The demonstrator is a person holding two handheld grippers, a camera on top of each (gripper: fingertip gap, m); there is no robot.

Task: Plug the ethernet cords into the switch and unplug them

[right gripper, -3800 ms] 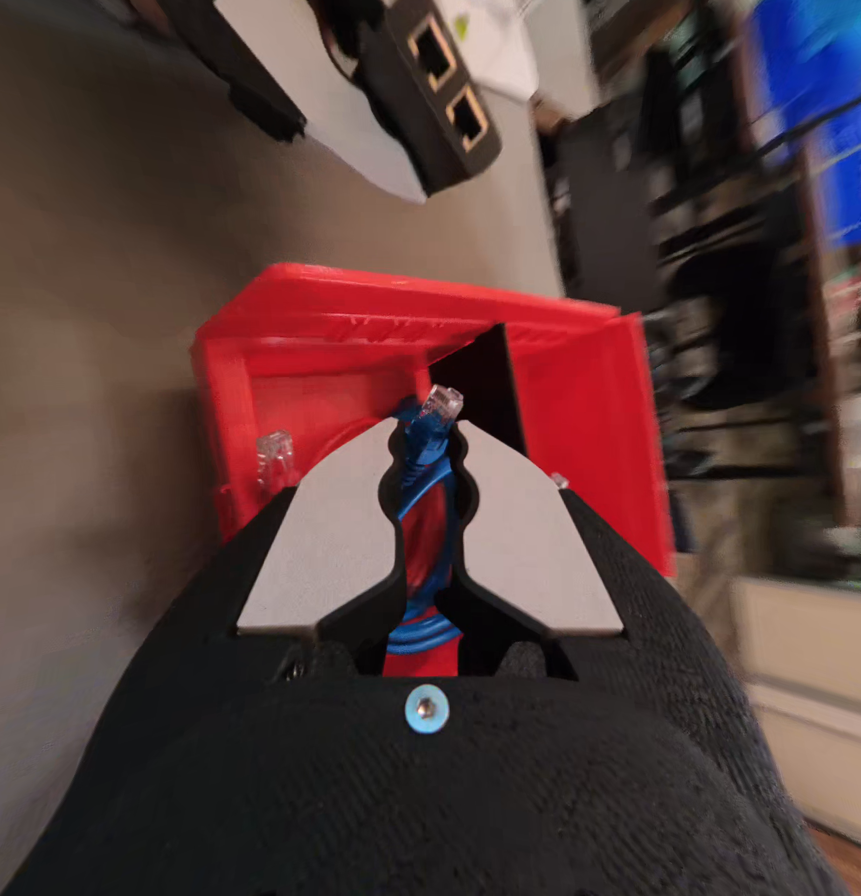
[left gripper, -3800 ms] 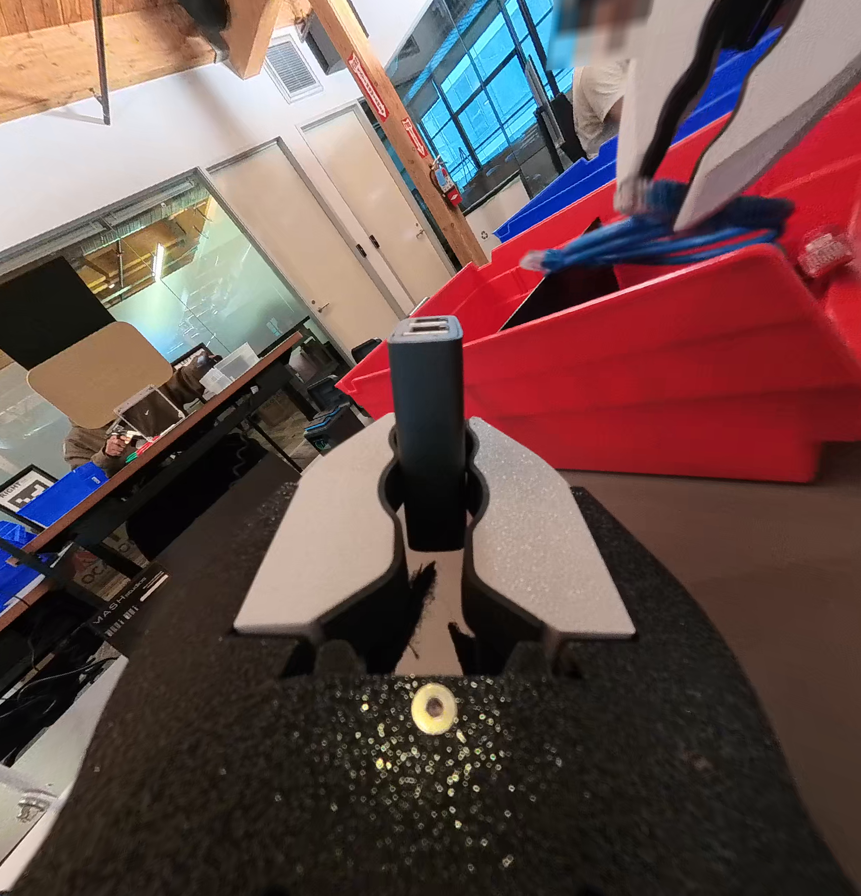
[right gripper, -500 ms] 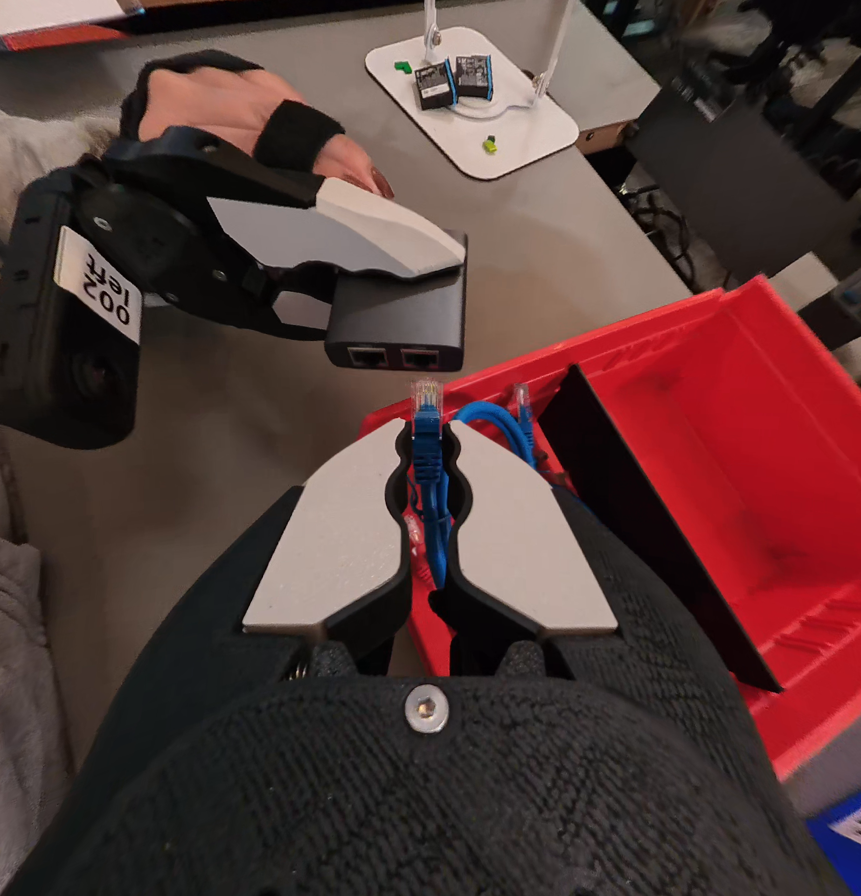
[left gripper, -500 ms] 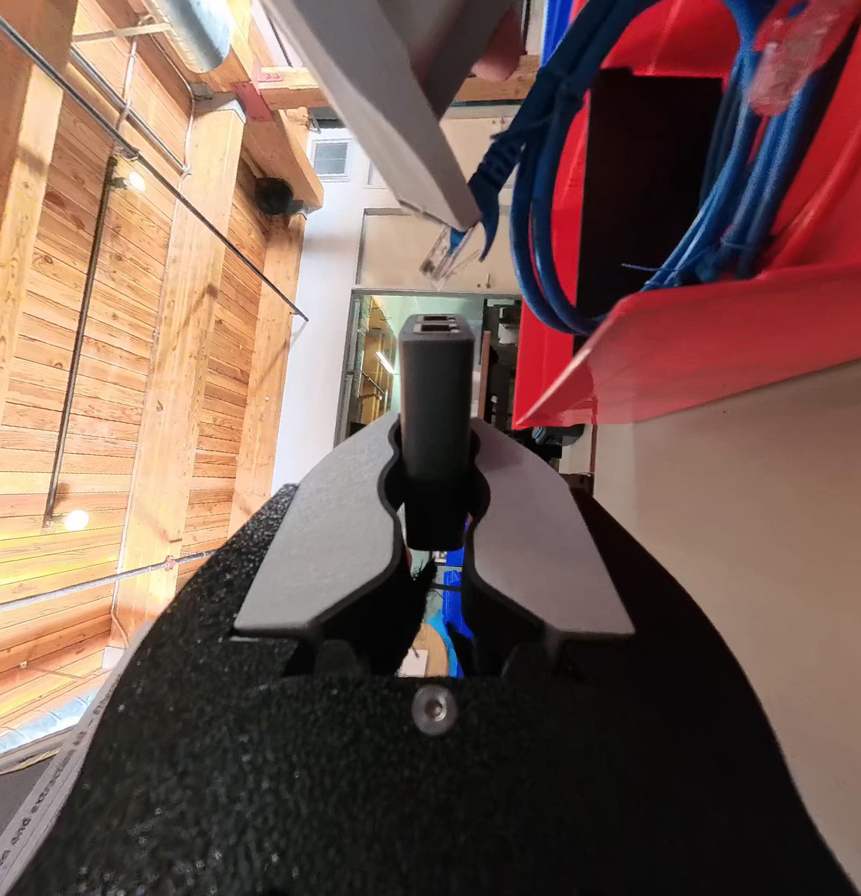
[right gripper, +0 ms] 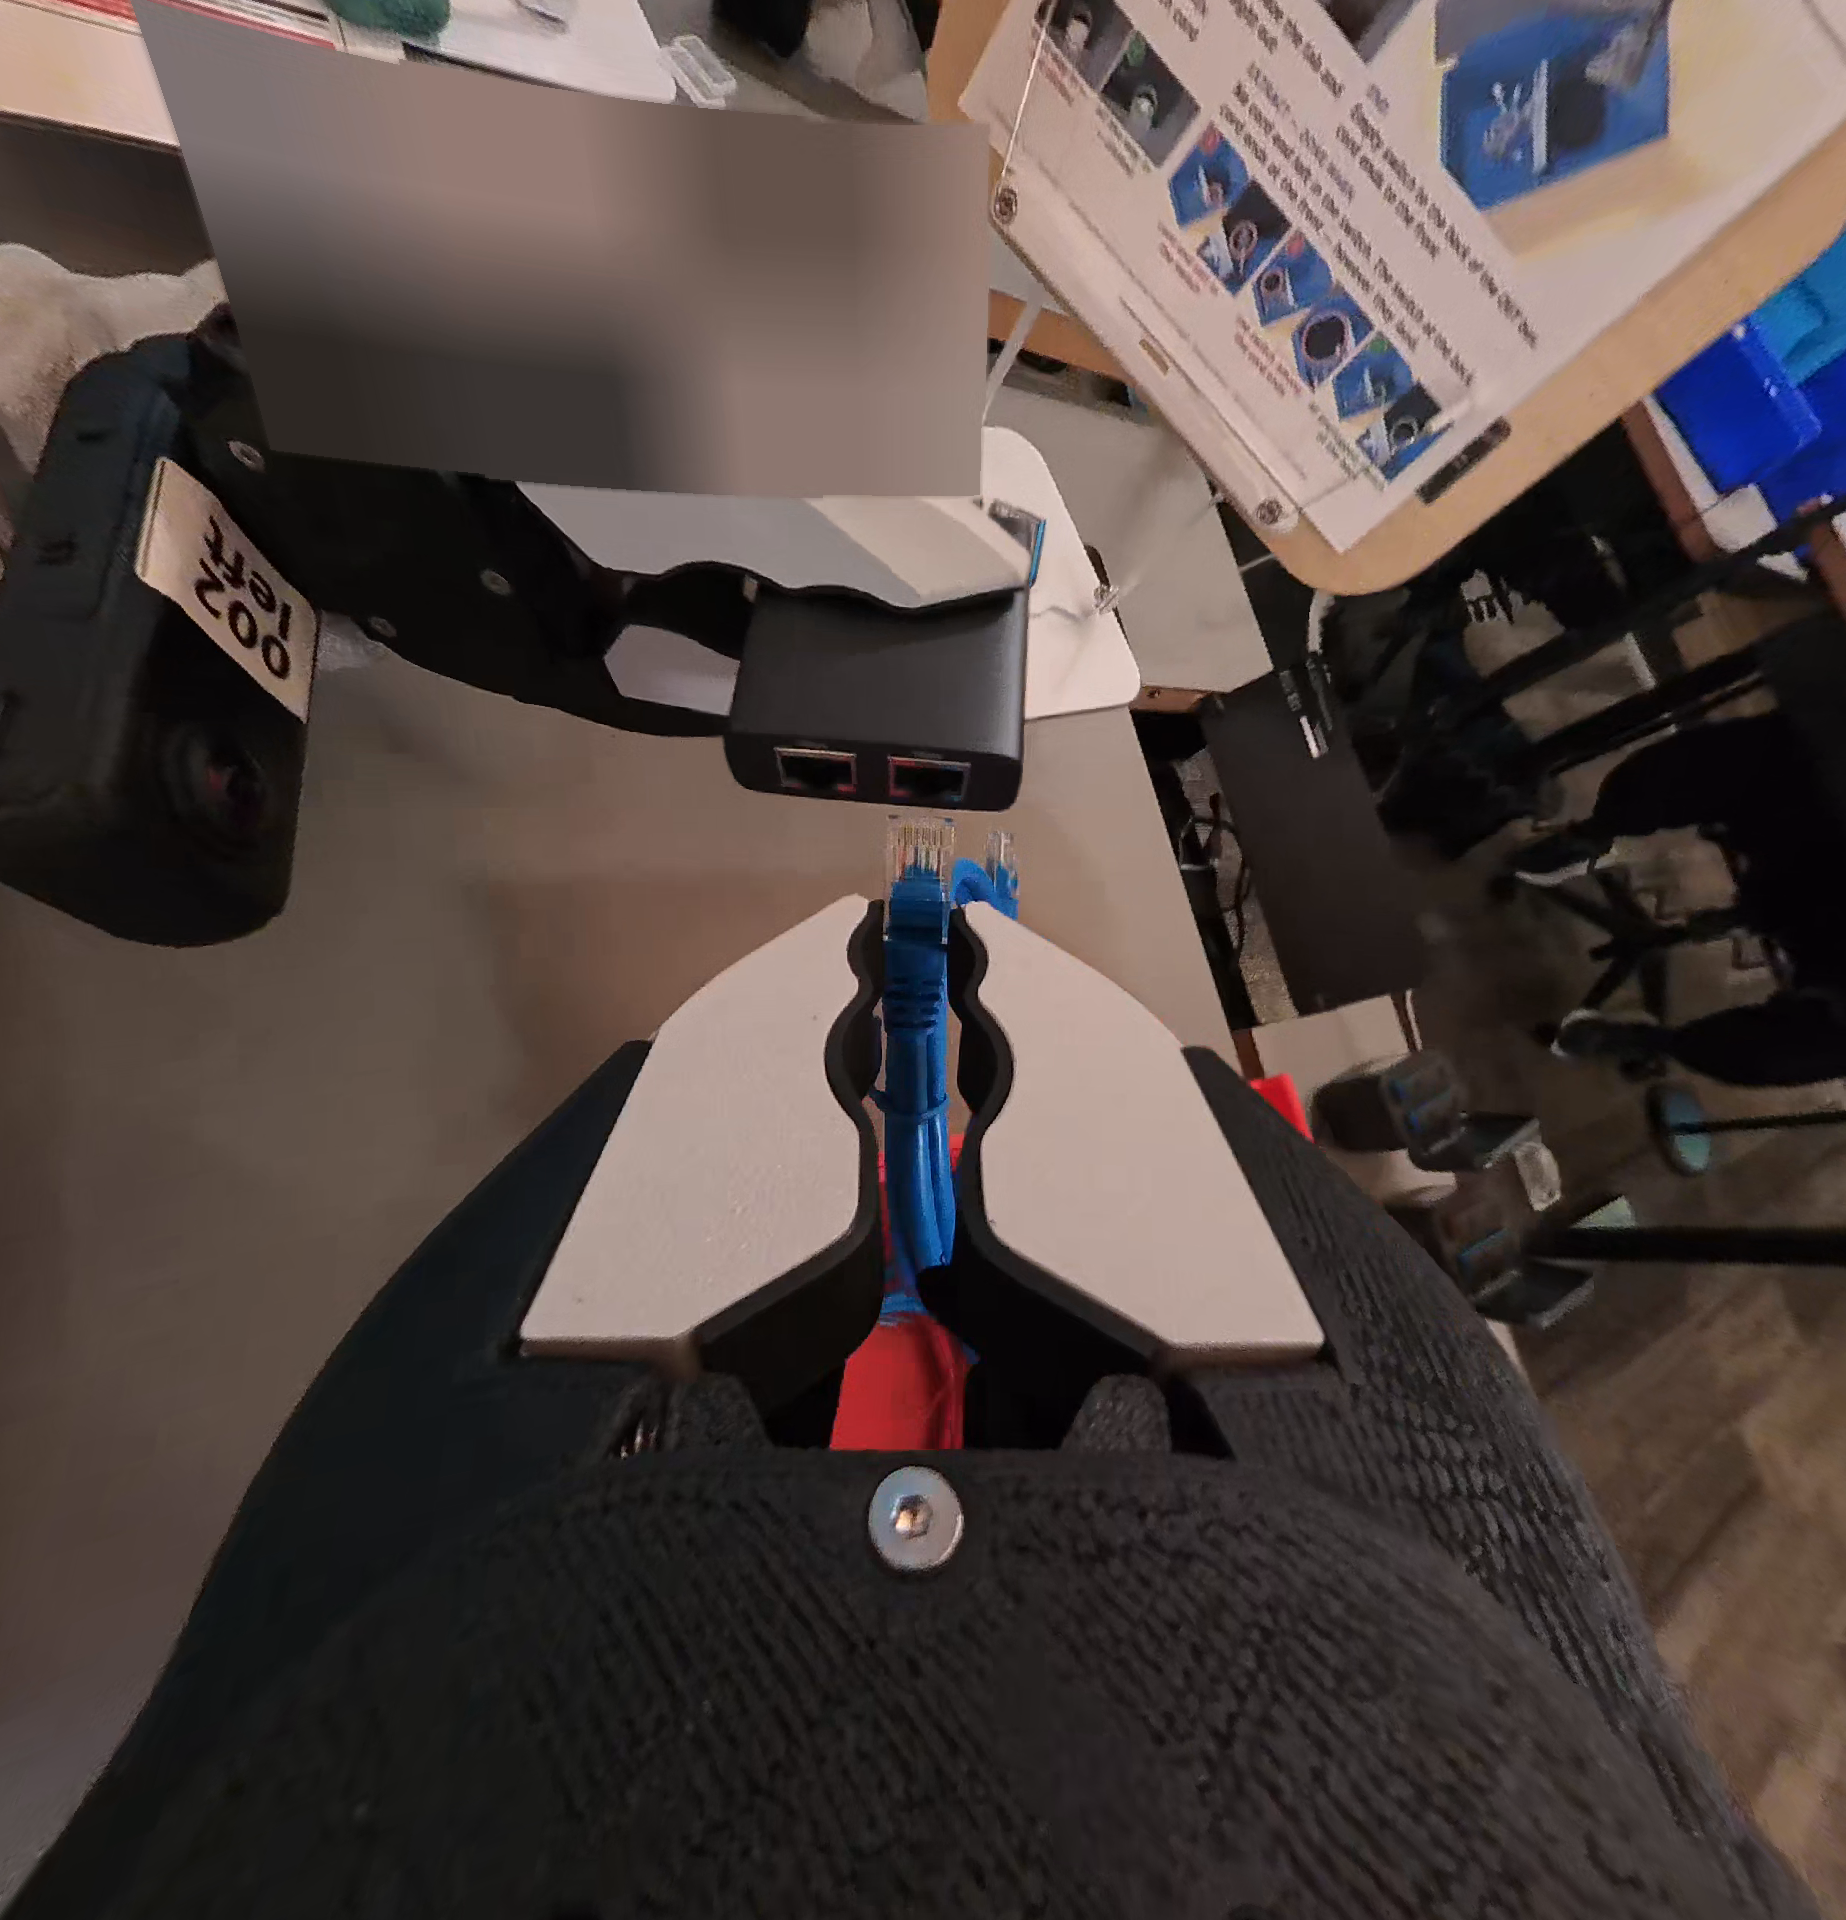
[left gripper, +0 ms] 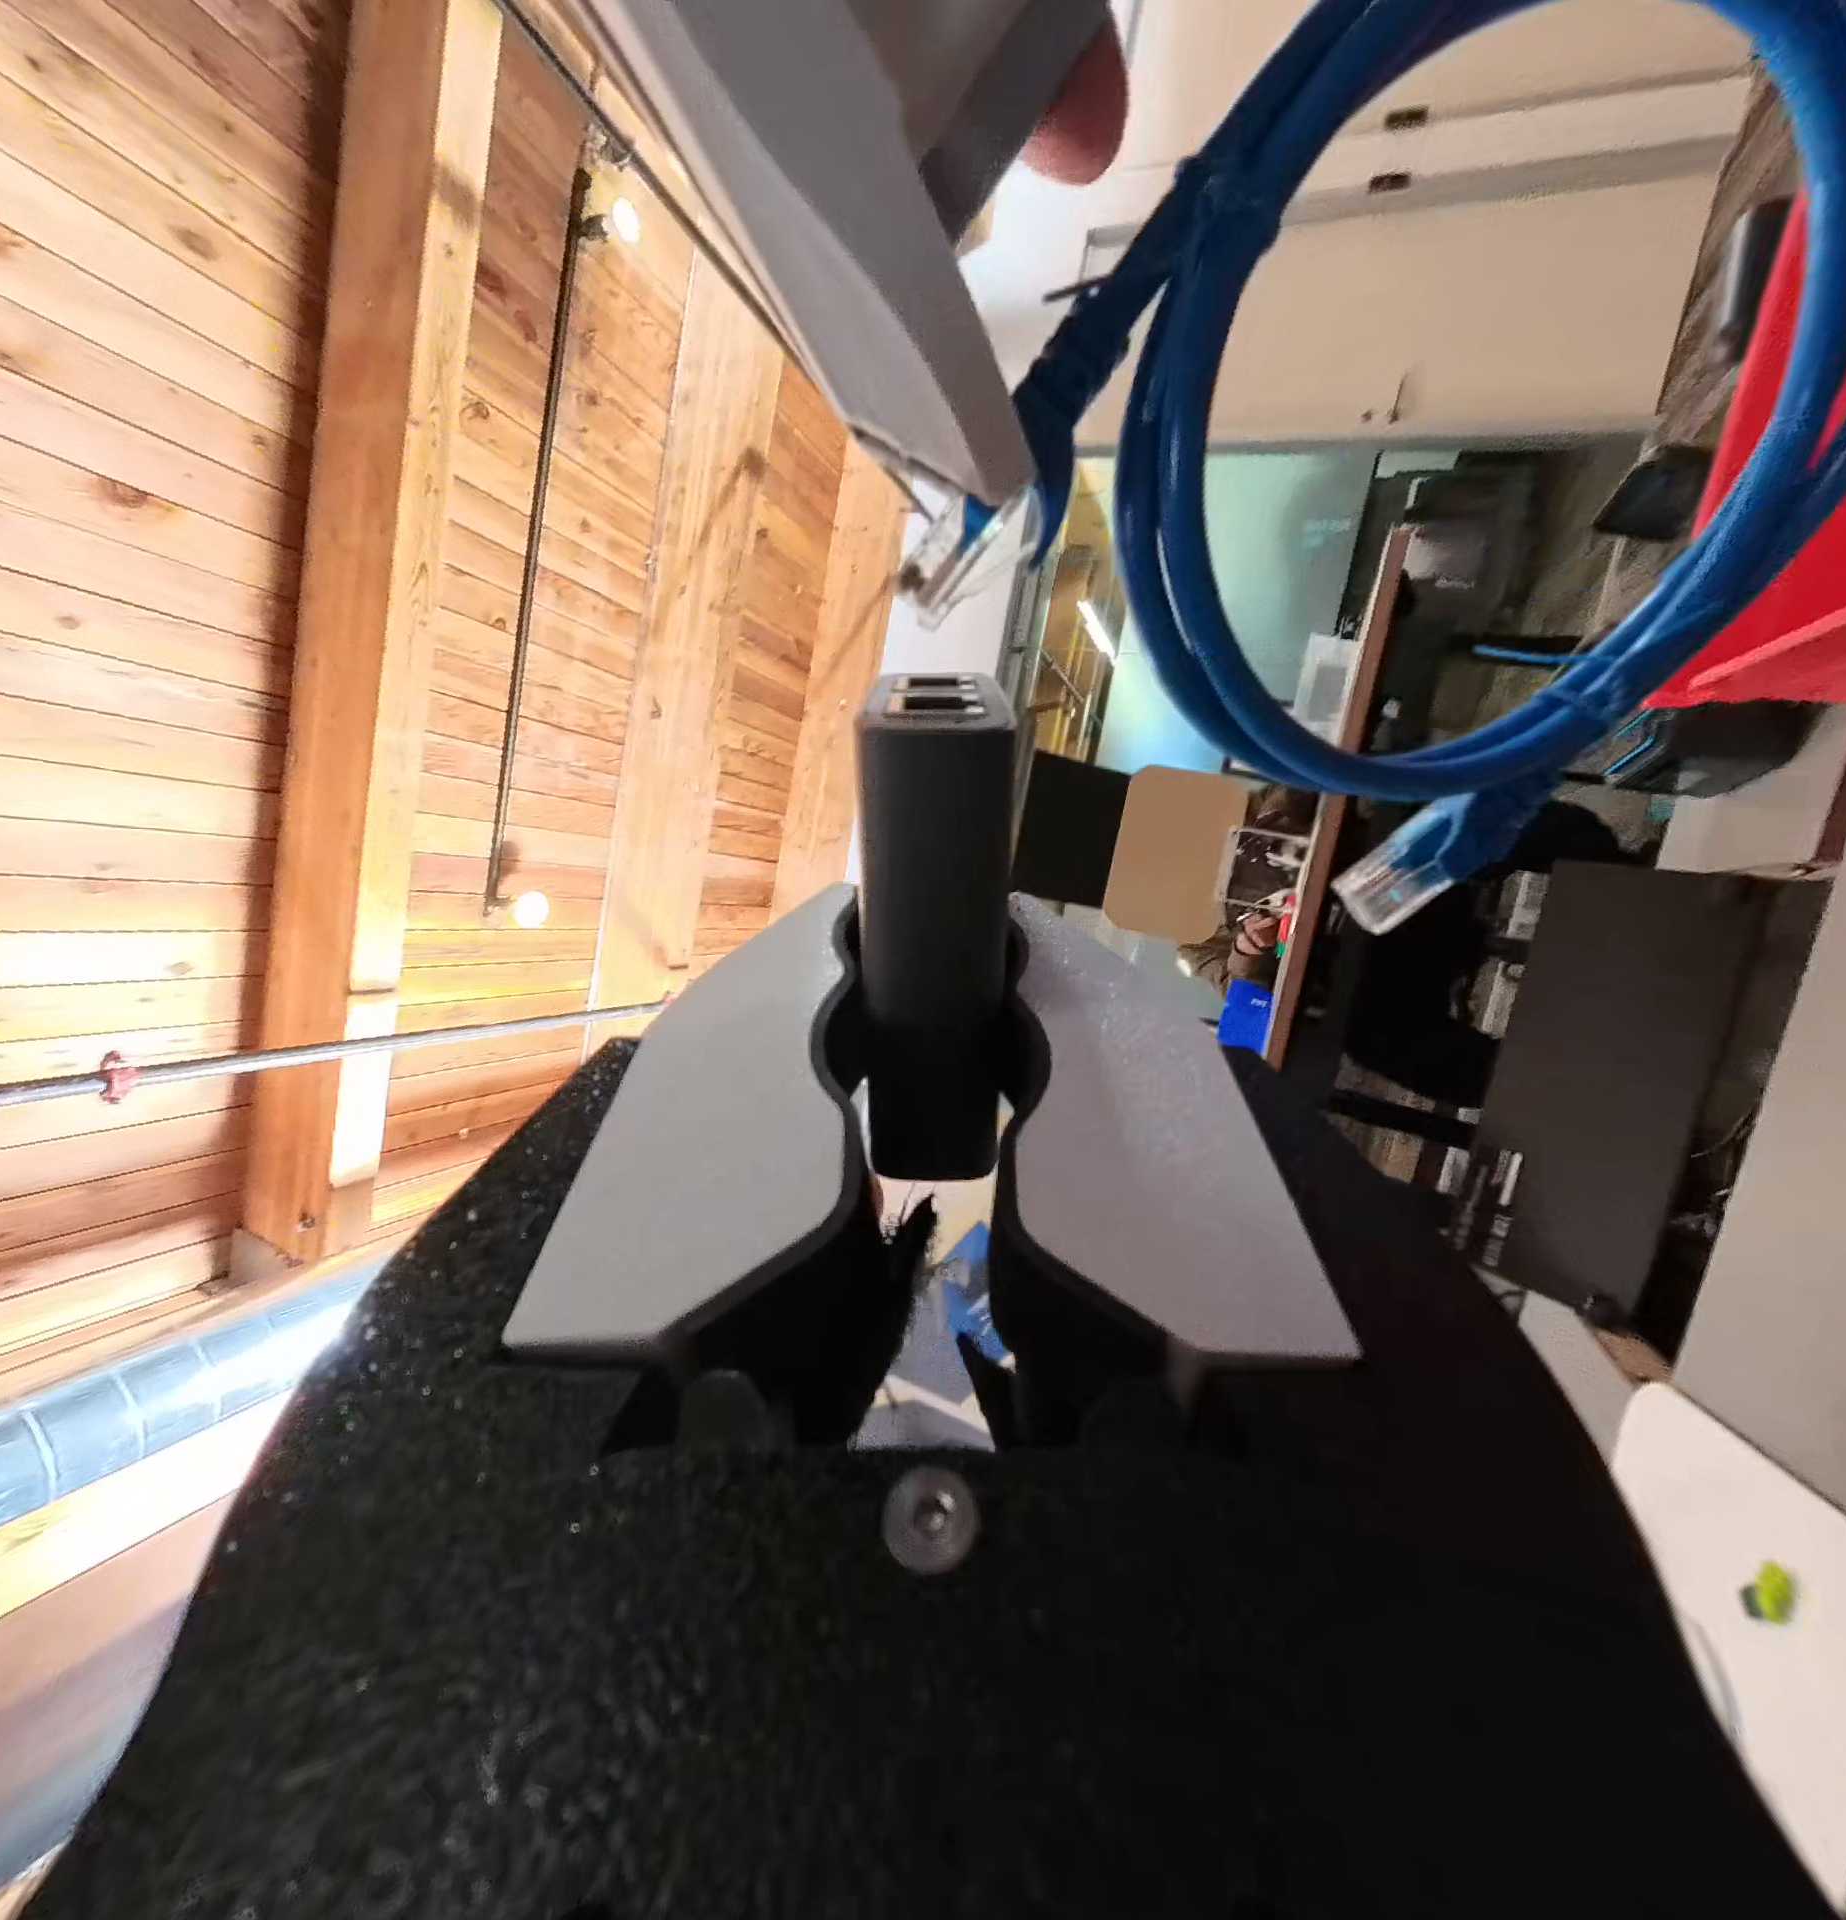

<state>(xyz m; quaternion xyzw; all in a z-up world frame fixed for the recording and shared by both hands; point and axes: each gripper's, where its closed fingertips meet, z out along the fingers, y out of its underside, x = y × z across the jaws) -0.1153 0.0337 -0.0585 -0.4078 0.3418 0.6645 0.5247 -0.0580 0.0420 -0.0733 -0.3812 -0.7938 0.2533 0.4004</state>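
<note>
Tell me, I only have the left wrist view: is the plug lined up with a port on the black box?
Observer: Roughly. In the right wrist view the clear plug faces the right-hand port of the black adapter.
Operator: Is it in?
Observer: No, a small gap shows between the plug's tip and the port.
Operator: How is it gripped?
Observer: The right gripper is shut on the blue cable at the boot just behind the plug.
</note>
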